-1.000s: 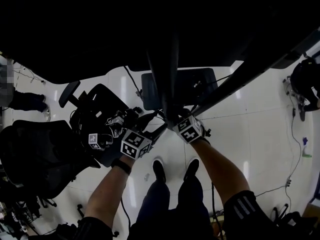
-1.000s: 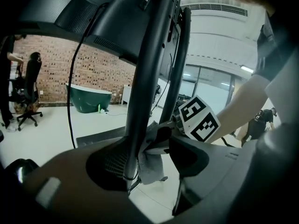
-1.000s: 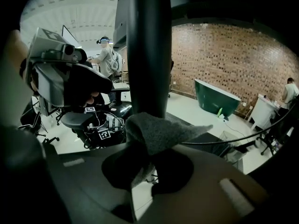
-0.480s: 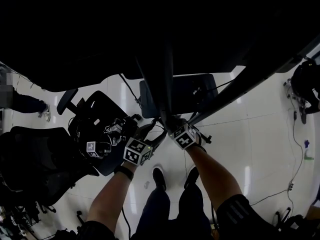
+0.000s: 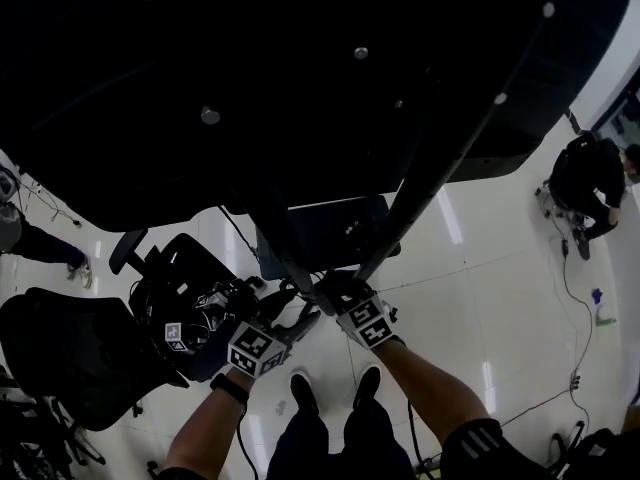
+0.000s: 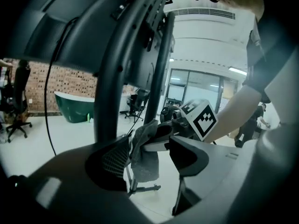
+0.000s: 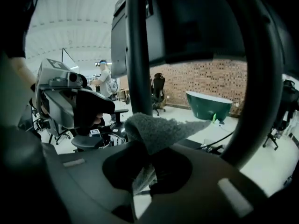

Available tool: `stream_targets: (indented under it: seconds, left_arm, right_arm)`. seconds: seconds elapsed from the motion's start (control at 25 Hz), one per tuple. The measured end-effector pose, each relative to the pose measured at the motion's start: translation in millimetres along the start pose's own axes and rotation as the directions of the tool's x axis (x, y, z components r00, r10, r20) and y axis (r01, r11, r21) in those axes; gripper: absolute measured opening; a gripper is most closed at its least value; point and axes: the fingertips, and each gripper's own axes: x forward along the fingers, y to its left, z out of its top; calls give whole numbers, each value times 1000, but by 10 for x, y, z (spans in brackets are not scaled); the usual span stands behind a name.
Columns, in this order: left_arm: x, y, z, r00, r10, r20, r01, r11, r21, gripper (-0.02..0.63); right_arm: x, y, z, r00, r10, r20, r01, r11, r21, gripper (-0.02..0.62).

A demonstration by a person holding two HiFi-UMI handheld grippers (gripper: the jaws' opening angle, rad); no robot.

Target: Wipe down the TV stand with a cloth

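— What's different from a second ago?

— In the head view, the dark back of the screen [image 5: 250, 98] covers far more of the picture. Both tools sit lower in it, still close together at the TV stand [image 5: 425, 168]. The right tool [image 5: 330, 293] has just been closing its jaws. They're now pinched almost together on the grey cloth [image 7: 159, 129], which bunches up above them and pokes out to one side.

— And the other one?

— The left tool [image 5: 295, 320] has its jaws apart and grips nothing. In the left gripper view the cloth hangs just beyond the gap, off the right tool's tip. It's right beside one of the stand's dark uprights [image 6: 108, 87].

— Is the cloth on the stand, then?

— It's right at the upright, but I can't tell whether it actually touches.

— What's underfoot?

— A glossy white floor [image 5: 500, 268]. The person's dark shoes [image 5: 300, 393] are planted on it, and thin cables [image 5: 577, 298] trail across it on the right. Black office chairs [image 5: 70, 353] crowd the left side.

— And the rest of the room?

— There's a brick wall [image 7: 205, 78] with a green tub [image 7: 209, 104] in front of it, and glass partitions [image 6: 201, 85] farther back. Another person [image 5: 585, 178] in dark clothes is near the right edge of the head view.
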Motion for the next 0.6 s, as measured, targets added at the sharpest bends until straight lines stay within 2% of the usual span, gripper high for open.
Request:
stream_targets:
  seconds: [0.08, 0.28, 0.6]
  left_arm:
    - [-36, -191, 437, 998, -8, 59, 5, 999, 50, 296]
    - [-100, -732, 1469, 983, -50, 177, 30, 993, 117, 296]
    - [-97, -1433, 2988, 933, -123, 337, 34, 965, 260, 296]
  right_arm:
    - [-402, -37, 378, 997, -7, 79, 8, 1000, -8, 29]
    - [-1369, -126, 1356, 972, -17, 234, 39, 995, -87, 29]
    - [-2754, -417, 2766, 910, -25, 415, 129, 966, -226, 29]
